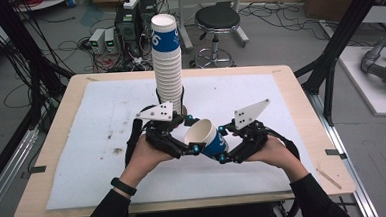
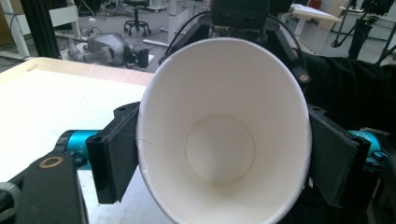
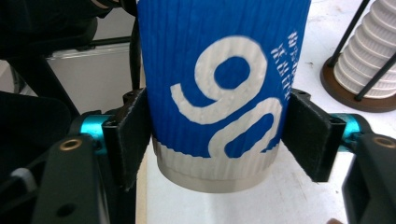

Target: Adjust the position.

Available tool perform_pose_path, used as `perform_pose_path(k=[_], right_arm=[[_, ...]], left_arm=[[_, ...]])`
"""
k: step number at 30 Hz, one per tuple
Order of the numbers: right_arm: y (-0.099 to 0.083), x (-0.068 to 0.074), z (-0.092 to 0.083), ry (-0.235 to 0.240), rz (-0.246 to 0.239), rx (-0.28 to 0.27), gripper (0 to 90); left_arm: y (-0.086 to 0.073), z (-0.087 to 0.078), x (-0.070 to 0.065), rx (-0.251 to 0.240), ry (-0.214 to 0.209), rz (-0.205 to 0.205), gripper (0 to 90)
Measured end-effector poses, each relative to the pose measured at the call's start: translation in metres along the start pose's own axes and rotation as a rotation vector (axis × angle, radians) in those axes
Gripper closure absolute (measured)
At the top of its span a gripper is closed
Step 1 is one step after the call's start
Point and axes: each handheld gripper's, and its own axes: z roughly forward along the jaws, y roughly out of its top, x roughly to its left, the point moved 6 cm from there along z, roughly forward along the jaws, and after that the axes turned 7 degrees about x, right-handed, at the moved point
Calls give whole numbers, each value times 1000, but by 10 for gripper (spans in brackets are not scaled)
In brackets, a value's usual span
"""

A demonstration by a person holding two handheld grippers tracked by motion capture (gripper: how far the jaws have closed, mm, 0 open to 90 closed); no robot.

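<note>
Both pairs of fingers pinch one blue-and-white paper cup [image 1: 208, 136] held above the white mat [image 1: 82, 144]: the left gripper [image 2: 219, 158] clamps its wide rim and the right gripper [image 3: 217, 135] its ribbed lower wall, just in front of the tall cup stack [image 1: 167, 60].

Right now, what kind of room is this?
Probably a robotics lab or workshop. Behind the table stand electronics boxes with cables tangled across the floor, a round stool, and what looks like a grey robot arm lying at the right.
</note>
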Motion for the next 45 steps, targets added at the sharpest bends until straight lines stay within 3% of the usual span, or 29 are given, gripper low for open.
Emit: perform_pose_path(k=[6, 13, 19, 26, 30, 34, 39, 45], right_arm=[[0, -1, 2, 11, 1, -36, 291], [3, -1, -3, 28, 22, -153, 293], [5, -3, -8, 23, 32, -229, 293], [6, -2, -7, 18, 27, -239, 293], [6, -2, -5, 15, 30, -244, 292], [6, -2, -5, 17, 31, -250, 293], [6, -2, -5, 12, 28, -242, 288], [4, -1, -4, -10, 13, -205, 266]], left_arm=[[3, 1, 0, -24, 13, -6, 172], [6, -2, 1, -152, 7, -71, 110], [5, -1, 3, -196, -7, -108, 104], [7, 3, 2, -209, -8, -107, 104], [8, 3, 1, -225, -34, -99, 165], [8, 3, 0, -231, -33, -88, 216], [8, 3, 0, -216, -33, -83, 220], [9, 2, -1, -154, -10, -51, 222]])
